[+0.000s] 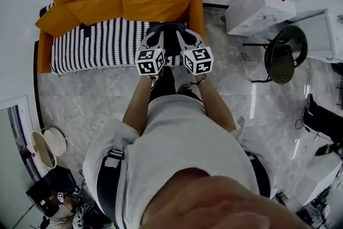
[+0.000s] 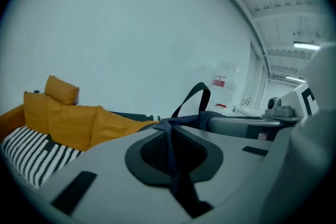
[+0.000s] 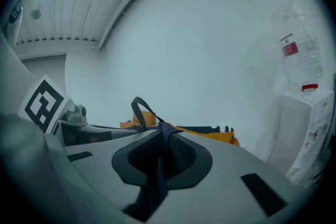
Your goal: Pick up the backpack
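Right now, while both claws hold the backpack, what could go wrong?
1. The left claw and the right claw each pinch only a thin fold of strap. The fabric may slip out under the bag's weight.
2. The backpack hangs just in front of the sofa, so it may swing and catch on its edge.

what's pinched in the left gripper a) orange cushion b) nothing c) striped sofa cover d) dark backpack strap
D: the left gripper view shows the left gripper shut on a dark backpack strap that runs between its jaws.
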Demonstrator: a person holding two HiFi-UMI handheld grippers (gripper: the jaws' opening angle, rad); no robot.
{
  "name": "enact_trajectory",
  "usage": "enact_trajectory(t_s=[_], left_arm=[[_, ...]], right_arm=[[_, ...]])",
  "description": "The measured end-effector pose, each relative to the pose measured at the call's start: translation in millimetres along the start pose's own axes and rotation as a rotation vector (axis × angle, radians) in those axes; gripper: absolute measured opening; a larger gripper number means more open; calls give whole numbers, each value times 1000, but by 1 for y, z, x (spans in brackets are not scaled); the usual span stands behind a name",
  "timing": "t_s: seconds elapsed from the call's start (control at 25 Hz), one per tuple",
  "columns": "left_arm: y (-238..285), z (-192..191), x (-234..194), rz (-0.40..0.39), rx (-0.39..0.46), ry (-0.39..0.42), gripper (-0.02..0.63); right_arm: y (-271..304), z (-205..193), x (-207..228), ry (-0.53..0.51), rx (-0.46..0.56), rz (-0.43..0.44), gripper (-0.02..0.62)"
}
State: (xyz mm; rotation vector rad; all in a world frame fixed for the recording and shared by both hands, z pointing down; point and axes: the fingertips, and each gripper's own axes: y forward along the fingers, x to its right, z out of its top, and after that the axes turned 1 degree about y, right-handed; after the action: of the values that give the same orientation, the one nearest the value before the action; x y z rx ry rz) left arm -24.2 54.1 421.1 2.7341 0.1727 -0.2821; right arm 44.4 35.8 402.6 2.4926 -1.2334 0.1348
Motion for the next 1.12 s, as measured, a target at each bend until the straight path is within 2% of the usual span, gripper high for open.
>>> enact_trajectory(t_s=[0.32,0.64,0.84,1.12], left_arm=[[-36,67,35,32,141,125,23],[-80,136,90,77,303,247,23],[-90,154,114,59,339,284,23],[-84,155,137,4,337,287,23]], right_arm=[[-40,71,-18,-93,140,-17,54],[-106,142,-37,-245,298,-83,52],[-126,163,-32,-250,337,-103,52],[-146,163,-17,-250,337,-148,52]])
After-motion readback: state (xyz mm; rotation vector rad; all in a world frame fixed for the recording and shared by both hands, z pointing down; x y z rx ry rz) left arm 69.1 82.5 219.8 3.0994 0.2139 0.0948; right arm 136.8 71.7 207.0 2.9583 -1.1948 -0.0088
